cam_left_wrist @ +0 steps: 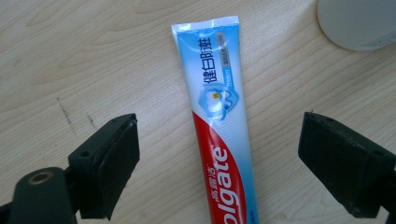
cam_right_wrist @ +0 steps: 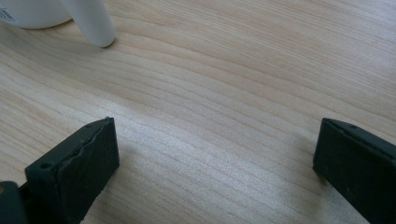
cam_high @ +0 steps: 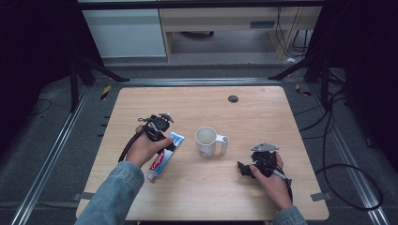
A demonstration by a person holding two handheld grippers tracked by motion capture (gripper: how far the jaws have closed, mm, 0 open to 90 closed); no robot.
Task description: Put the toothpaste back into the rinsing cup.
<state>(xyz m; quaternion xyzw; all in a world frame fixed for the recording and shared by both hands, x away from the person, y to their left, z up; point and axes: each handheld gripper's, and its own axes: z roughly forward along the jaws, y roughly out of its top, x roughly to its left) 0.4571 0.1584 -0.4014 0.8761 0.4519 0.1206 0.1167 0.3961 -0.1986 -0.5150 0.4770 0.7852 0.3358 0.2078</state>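
A light wooden table (cam_high: 263,112) is seen from above, with a white mug (cam_high: 206,141) standing near its middle, handle turned toward the right side. Left of the mug, a red, white and blue Colgate toothpaste tube (cam_left_wrist: 223,135) lies flat on the wood. The left gripper (cam_left_wrist: 217,158) is held over the tube with its jaws spread wide — one on either side, neither touching it. The right gripper (cam_right_wrist: 215,163) is held low over bare wood near the mug — jaws wide apart, nothing between them.
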